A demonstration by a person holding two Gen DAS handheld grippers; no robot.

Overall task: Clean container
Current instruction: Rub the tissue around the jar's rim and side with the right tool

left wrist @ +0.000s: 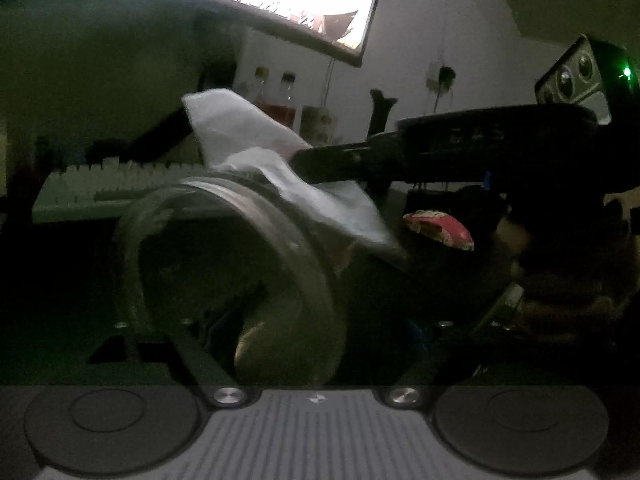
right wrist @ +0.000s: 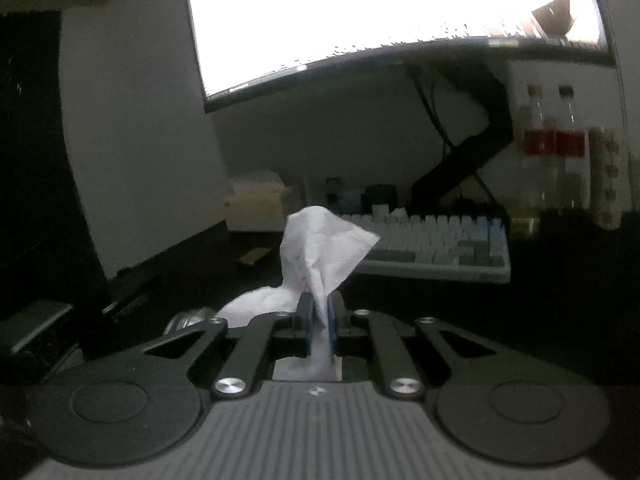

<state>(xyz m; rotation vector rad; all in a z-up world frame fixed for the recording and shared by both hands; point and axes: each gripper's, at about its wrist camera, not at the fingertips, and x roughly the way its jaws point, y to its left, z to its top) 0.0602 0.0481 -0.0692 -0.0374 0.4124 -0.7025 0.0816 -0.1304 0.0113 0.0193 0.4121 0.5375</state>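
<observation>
Sitting right in front of your left gripper [left wrist: 256, 312] is the glass container [left wrist: 236, 272], tipped over so its open mouth faces up and left in the left wrist view and its long axis runs roughly along the way that gripper points. Its fingers are dark and mostly lost behind the glass, so you cannot tell from here whether they clamp the container or merely stand either side of it. Your right gripper [right wrist: 320, 316] comes in from the right, jaws pinched tight on a white tissue [right wrist: 320, 248], and in the left view that tissue [left wrist: 280, 168] drapes just over the container's upper rim. So the left hand is the nearer one to the glass, and the tissue has to go down and in through that mouth, I'd judge. Around you: a dark desk [right wrist: 520, 320], a pale keyboard [right wrist: 436, 248] beyond, a bright monitor [right wrist: 380, 8] overhead, bottles [right wrist: 552, 144] at the back wall.
</observation>
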